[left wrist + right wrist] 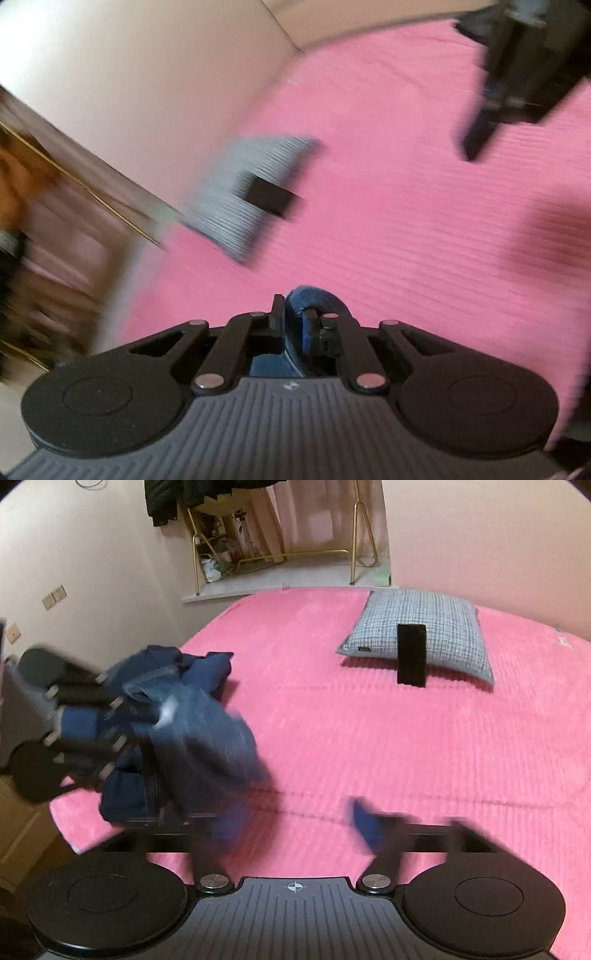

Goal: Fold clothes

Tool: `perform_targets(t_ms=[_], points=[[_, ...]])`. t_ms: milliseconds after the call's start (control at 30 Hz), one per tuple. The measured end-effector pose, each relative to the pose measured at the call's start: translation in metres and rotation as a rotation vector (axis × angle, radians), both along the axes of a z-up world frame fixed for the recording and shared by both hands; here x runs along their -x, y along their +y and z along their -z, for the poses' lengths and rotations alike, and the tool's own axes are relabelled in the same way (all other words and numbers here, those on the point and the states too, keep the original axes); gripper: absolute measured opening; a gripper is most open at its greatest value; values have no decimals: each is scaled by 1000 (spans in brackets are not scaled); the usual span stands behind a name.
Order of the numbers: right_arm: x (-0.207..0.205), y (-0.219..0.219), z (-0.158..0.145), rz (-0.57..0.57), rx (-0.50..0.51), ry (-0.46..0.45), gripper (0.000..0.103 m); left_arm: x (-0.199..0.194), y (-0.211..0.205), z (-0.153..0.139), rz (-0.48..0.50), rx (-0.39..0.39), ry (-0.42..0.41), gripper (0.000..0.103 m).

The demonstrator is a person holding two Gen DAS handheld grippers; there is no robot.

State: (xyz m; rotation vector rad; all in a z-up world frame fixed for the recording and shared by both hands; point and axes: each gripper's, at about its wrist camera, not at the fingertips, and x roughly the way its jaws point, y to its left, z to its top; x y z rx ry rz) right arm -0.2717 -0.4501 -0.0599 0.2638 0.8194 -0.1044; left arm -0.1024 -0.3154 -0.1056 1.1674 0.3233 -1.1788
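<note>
Fingers of left gripper pinched nearly shut on a fold of blue garment. Right gripper spread wide, nothing clamped. Garment hangs bunched from left gripper, over the near-left part of pink bed, to the left of right gripper. Judgement: right must reach leftward for a free edge. Pillow well apart.

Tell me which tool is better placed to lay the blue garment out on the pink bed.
Left. The left tool is already clamped on the blue garment above the pink bed; the right tool is open and empty.
</note>
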Motion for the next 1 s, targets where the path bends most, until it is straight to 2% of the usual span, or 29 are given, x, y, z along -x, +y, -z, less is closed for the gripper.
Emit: perform_targets(t_ms=[33,67,167,200,233,333,400,467,567,633,733,833,867,900,933,967,1000], points=[[-3,6,5,-17,-5,15,74,-1,6,3,-12,-14,41,17],[-8,12,10,-35,-9,31,74,-2,14,5,-28,-7,62,17],[-25,44,35,-124,27,103,74,-27,45,8,-106,-3,77,21],[-32,59,46,-177,56,134,74,-36,55,10,-133,-3,82,27],[-37,74,59,-226,87,169,74,-48,63,11,-156,-12,75,30],[-50,119,101,-363,161,273,74,-90,82,16,-197,-42,51,31],[-54,148,126,-434,186,318,74,-109,98,26,-199,-50,46,39],[-66,162,158,-488,203,348,74,-124,103,39,-177,-63,44,44],[-77,190,206,-578,253,363,74,-145,118,70,-101,-94,27,58],[-86,206,239,-643,300,354,74,-148,125,98,-30,-111,9,71],[-100,226,284,-745,426,298,74,-155,130,139,62,-146,-10,74],[-111,232,307,-779,505,242,73,-161,134,168,111,-178,-18,76],[-117,229,308,-762,498,235,64,-164,135,175,123,-187,-22,76],[-121,223,304,-740,481,232,49,-166,137,179,137,-194,-29,77],[-123,216,296,-716,453,232,42,-167,138,182,152,-199,-37,79],[-126,209,288,-691,426,232,14,-168,140,184,168,-205,-45,79],[-129,202,281,-667,399,233,13,-169,141,187,184,-211,-53,80]])
